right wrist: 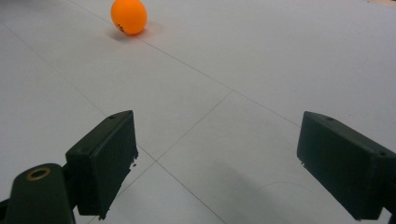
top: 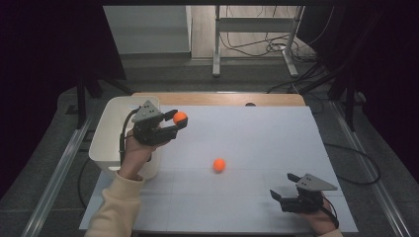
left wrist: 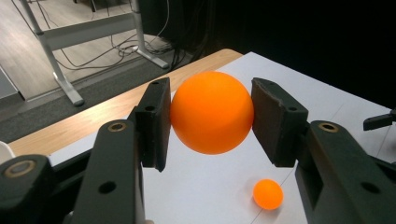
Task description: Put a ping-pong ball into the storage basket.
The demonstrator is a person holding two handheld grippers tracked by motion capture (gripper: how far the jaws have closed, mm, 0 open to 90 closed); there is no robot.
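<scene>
Left claw (top: 174,122): clenched on an orange ball (top: 180,117), which is gripped between both pads and held clear of the worktop (top: 276,143), just beside the white bin (top: 111,123).
Held ball: pressed from both sides in the left gripper view (left wrist: 211,112), lifted above the white surface.
Second ball (top: 219,165): left lying loose near the middle of the worktop, well apart from both claws; it is also seen in the right gripper view (right wrist: 129,17).
Right claw (top: 280,196): released, jaws spread wide with nothing between them, rested low at the near right of the worktop.
Progress: one ball is judged picked up but not yet dropped into the bin; the second ball is still to be collected.
</scene>
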